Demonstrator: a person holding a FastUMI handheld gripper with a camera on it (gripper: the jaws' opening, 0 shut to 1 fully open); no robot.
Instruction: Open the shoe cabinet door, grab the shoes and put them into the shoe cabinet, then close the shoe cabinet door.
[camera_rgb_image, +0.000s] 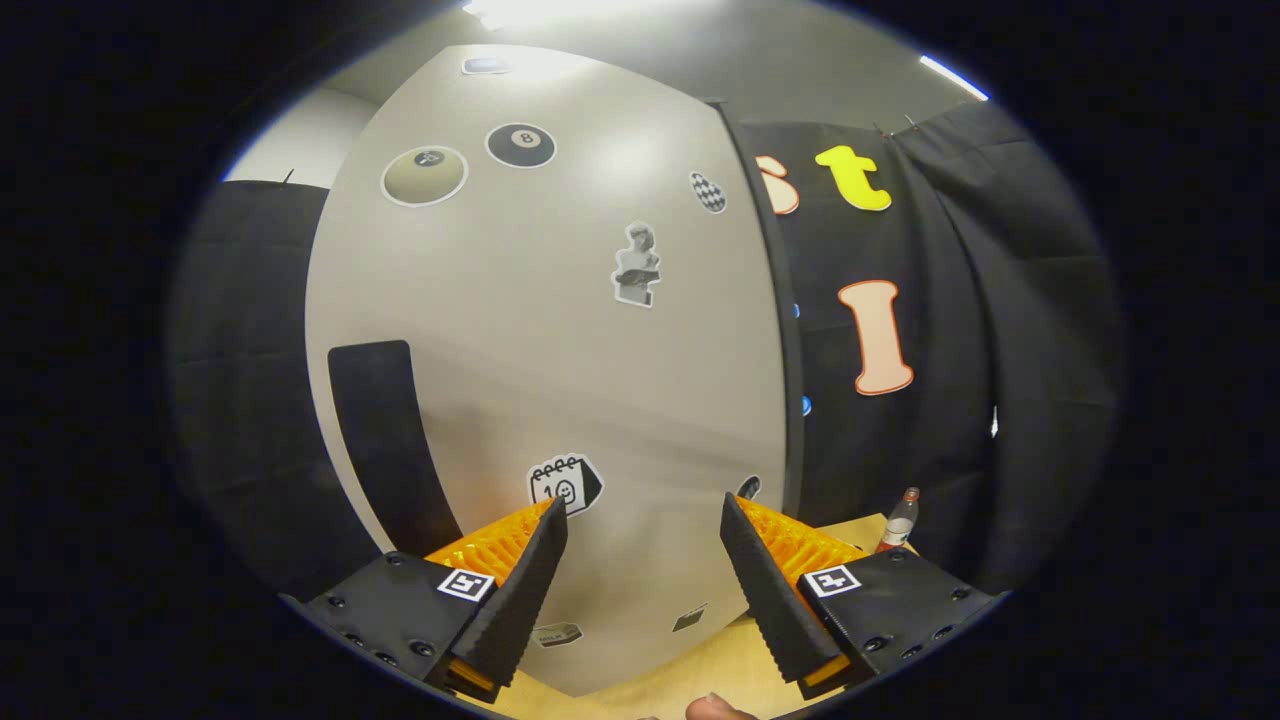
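One pale shoe cabinet door, shut and dotted with stickers, stands just beyond the jaws. Dark handle strip on it, ahead of the left finger. Wooden surface below. Gripper: jaws wide apart, holding nothing. Small bottle past the right finger.

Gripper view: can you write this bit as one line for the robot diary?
stage: before opening | door: shut, stickers on | handle: untouched, ahead-left of fingers | gripper: open, holding nothing | bottle: on table
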